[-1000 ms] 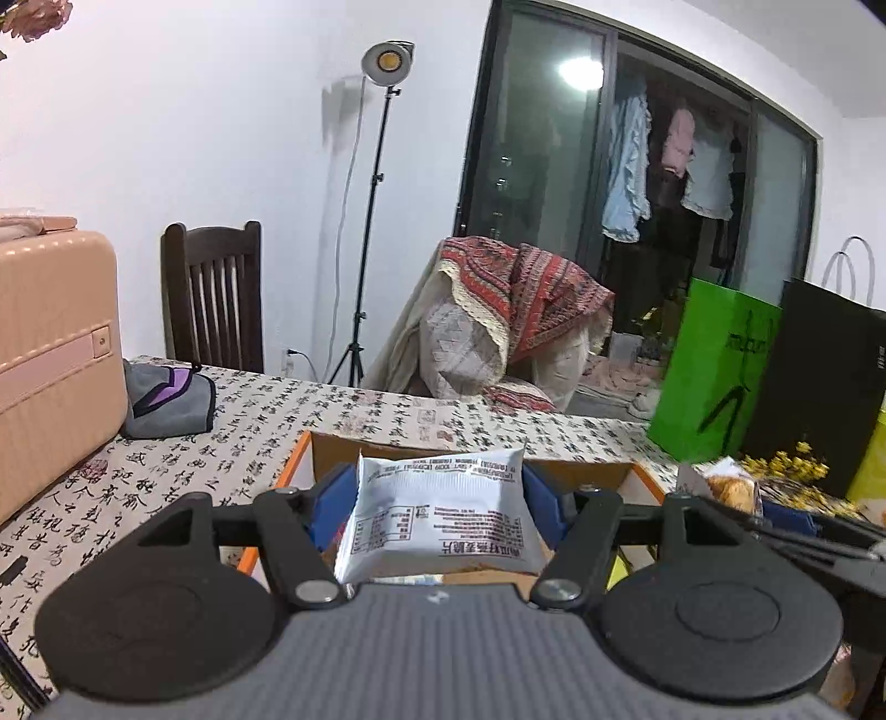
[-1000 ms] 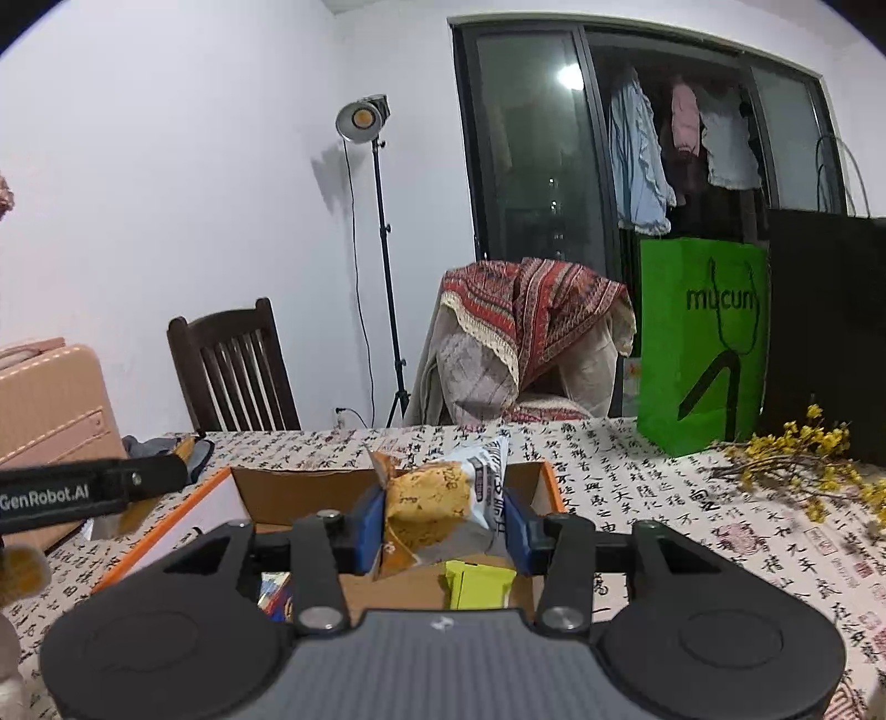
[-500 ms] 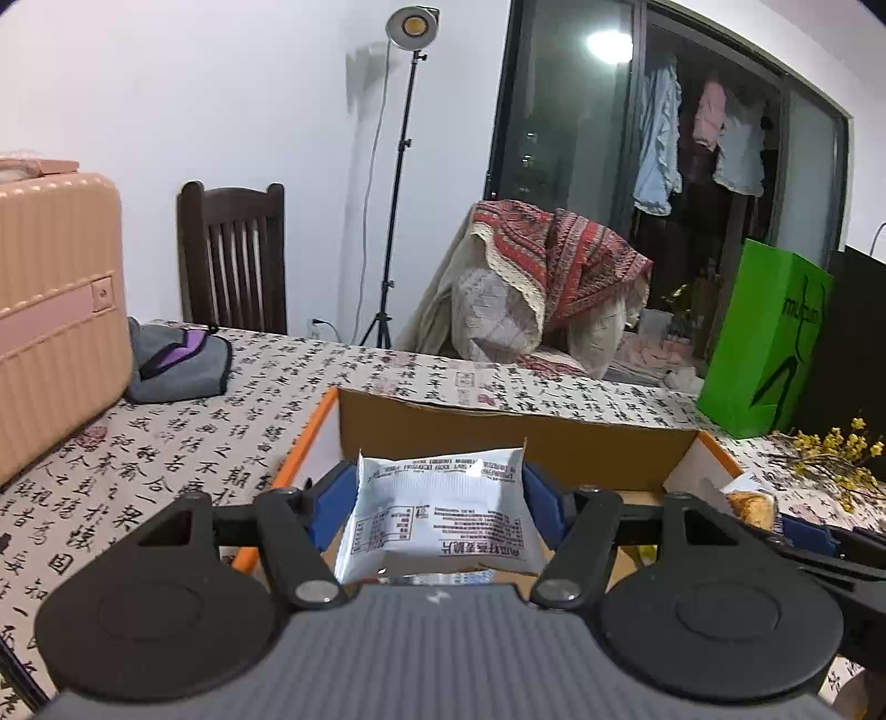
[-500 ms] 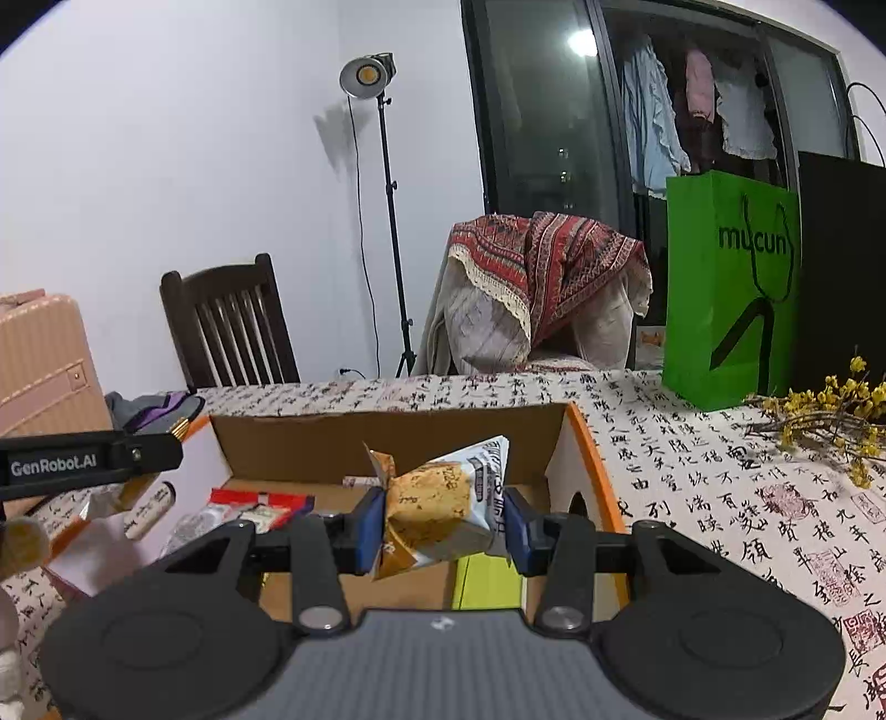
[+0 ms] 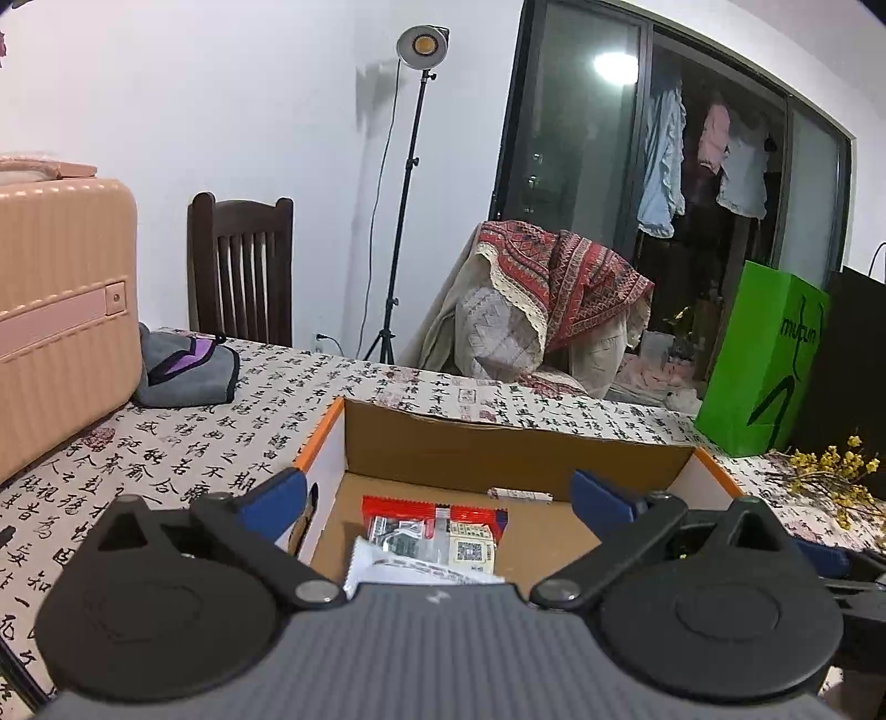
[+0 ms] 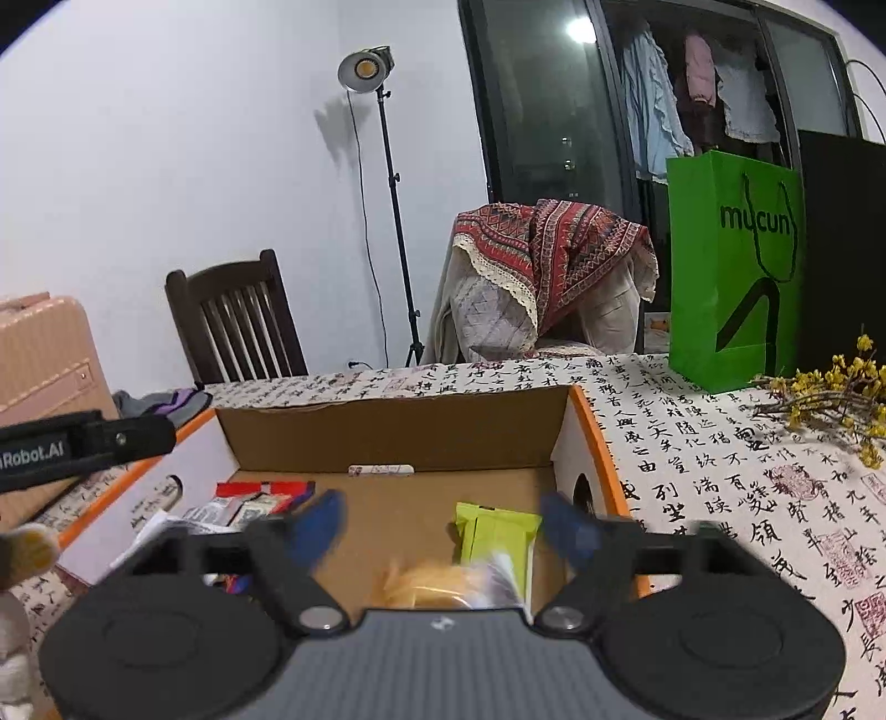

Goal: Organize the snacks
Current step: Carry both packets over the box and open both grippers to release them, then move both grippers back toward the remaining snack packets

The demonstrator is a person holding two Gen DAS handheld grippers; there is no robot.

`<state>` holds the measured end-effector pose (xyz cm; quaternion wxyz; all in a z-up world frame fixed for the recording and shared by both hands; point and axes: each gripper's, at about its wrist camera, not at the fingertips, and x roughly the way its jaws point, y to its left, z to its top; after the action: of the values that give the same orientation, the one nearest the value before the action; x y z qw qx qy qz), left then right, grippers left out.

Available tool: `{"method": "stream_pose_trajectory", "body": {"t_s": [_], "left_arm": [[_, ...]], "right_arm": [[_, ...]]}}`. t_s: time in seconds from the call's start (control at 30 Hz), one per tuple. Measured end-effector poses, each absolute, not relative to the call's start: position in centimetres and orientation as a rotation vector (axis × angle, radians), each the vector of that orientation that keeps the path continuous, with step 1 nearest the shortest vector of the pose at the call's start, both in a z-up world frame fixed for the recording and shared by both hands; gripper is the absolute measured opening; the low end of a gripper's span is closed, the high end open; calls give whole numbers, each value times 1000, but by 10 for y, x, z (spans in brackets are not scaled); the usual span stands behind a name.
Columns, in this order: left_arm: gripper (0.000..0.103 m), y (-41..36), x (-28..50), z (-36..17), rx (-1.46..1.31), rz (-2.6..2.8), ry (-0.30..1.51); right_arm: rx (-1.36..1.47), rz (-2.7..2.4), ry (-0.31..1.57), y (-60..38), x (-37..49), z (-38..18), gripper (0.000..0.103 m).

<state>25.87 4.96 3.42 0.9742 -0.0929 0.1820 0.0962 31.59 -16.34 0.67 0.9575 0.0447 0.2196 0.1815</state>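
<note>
Open cardboard box (image 5: 498, 448) — snack packets (image 5: 437, 531) inside

right tool (image 6: 443, 520) opening, blurred yellow snack bag (image 6: 437, 587) loose over cardboard box (image 6: 398, 432).

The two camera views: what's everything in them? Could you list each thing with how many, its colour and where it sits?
box: 1, brown with orange edges, on the table
red packet: 1, red, in the box, left part
white packet: 1, white, in the box under the left gripper
green packet: 1, lime, in the box, right part
yellow packet: 1, yellow, blurred, below the right gripper
tablecloth: 1, white with black writing
suitcase: 1, pink, left
pouch: 1, grey and purple, beside the suitcase
green bag: 1, right
flowers: yellow sprigs, right
chair: 1, dark wood
lamp: 1, on a stand
left gripper: jaws opening, nothing clamped
right gripper: jaws opening, nothing clamped
</note>
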Motion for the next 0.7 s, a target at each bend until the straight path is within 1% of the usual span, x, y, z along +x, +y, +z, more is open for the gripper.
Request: {"method": "stream_pose_trajectory", "body": {"t_s": [0.37, 0.7], "left_arm": [[103, 49, 254, 39, -196, 191, 375], [103, 47, 223, 63, -221, 177, 362]], "right_arm": [[100, 350, 428, -167, 313, 11, 103], [113, 345, 396, -174, 292, 37, 103]]}}
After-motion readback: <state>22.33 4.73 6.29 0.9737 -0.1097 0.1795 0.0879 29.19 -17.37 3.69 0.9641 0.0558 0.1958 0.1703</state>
